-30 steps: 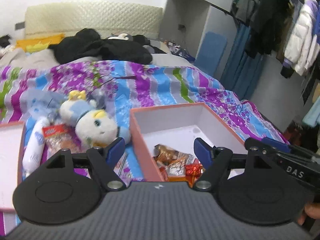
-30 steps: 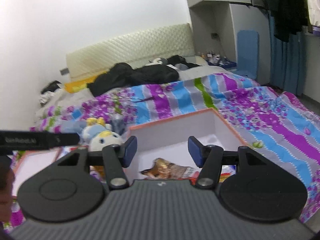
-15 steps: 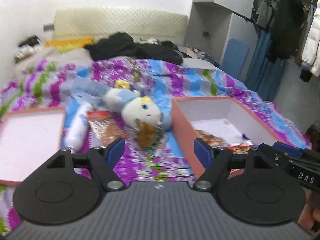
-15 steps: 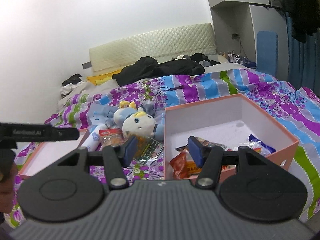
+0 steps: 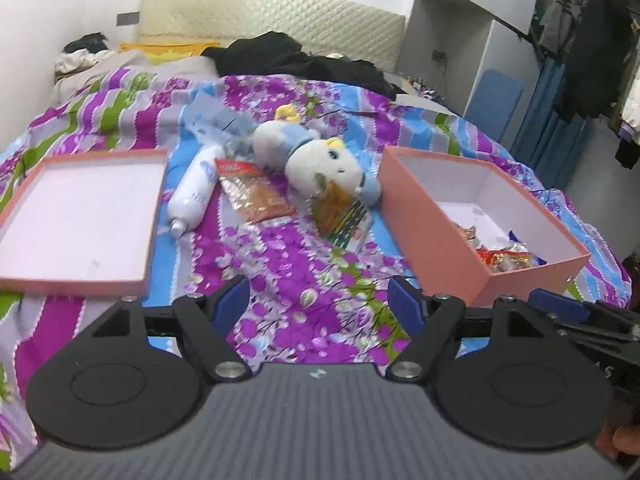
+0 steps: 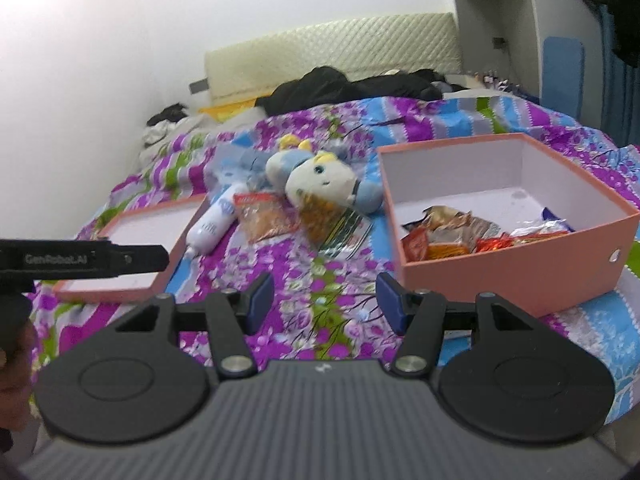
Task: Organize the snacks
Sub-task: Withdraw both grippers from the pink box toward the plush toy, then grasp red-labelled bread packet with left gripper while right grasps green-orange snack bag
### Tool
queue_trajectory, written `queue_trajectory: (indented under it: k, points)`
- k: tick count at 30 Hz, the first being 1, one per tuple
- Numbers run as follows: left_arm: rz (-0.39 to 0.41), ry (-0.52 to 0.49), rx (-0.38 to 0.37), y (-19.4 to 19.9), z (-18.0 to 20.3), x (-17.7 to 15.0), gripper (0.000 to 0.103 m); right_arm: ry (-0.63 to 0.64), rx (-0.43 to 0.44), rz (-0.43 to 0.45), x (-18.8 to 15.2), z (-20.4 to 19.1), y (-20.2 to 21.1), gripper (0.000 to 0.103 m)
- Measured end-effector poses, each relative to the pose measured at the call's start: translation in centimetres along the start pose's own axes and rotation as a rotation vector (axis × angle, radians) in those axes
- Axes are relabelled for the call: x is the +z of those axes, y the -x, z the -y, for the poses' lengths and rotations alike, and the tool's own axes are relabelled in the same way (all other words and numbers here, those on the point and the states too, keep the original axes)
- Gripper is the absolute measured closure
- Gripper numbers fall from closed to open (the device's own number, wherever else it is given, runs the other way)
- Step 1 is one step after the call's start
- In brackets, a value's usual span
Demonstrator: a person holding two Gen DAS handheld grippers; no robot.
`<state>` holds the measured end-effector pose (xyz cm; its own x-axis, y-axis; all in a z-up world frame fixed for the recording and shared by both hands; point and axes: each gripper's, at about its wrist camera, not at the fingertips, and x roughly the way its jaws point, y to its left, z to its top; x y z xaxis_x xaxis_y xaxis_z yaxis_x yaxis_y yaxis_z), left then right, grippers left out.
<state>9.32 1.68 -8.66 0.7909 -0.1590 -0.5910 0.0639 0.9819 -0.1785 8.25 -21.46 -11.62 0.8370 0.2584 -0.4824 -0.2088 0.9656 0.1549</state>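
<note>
On a bed (image 5: 312, 280) spread with a purple, blue and green flowered quilt, an open pink box (image 5: 436, 216) sits to the right of a plush toy (image 5: 320, 156), its floor partly covered with wrapped snacks (image 6: 452, 236) heaped toward the near wall. The toy lies on its side at the middle of the scene. Two more snack packets lie loose on the quilt: an orange bag (image 5: 256, 192) with a red header just left of the toy, and a clear packet (image 5: 340, 212) of orange pieces with a green striped label tucked against the toy's near side, between the toy and the box. A white bottle (image 5: 194, 192) lies on its side left of the orange bag, its cap toward the camera. Further left of the toy, the box's shallow pink lid (image 5: 80, 220) rests upside down, white inside. Behind the toy, dark clothes (image 5: 296, 60) are piled before a cream quilted headboard (image 5: 272, 12).

The left hand-held gripper (image 5: 319, 304) hangs over bare quilt in front of the toy, its blue-padded fingers spread wide with nothing between them. The right hand-held gripper (image 6: 325, 300) hangs likewise near the box's near left corner, fingers parted somewhat less and empty.
</note>
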Motion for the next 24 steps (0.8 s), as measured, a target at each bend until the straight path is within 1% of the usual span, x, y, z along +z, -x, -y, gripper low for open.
queue_trajectory:
  k: [4, 9, 14, 17, 19, 24]
  points:
    - [-0.021, 0.022, -0.007, -0.2, -1.1, -0.7, 0.023, 0.035, 0.013, -0.004, 0.1, -1.2, -0.2, 0.044]
    - [-0.019, 0.041, -0.010, -0.4, -2.1, -0.9, 0.023, 0.060, 0.024, 0.004, 0.4, -2.6, -0.8, 0.044]
    - [-0.027, 0.027, -0.014, -1.4, -2.5, -0.7, 0.021, 0.083, 0.028, -0.004, 0.5, -3.3, -2.5, 0.044]
    - [-0.050, 0.017, -0.016, -3.1, -2.8, -0.8, 0.021, 0.083, 0.023, -0.015, 0.4, -3.2, -4.2, 0.044]
    - [-0.062, 0.028, -0.011, -4.6, -3.2, -0.9, 0.020, 0.088, 0.022, -0.028, 0.1, -3.1, -5.7, 0.044]
    - [-0.084, 0.078, -0.008, -10.1, -5.3, 0.3, 0.020, 0.132, 0.017, -0.058, 0.3, -3.8, -10.8, 0.044]
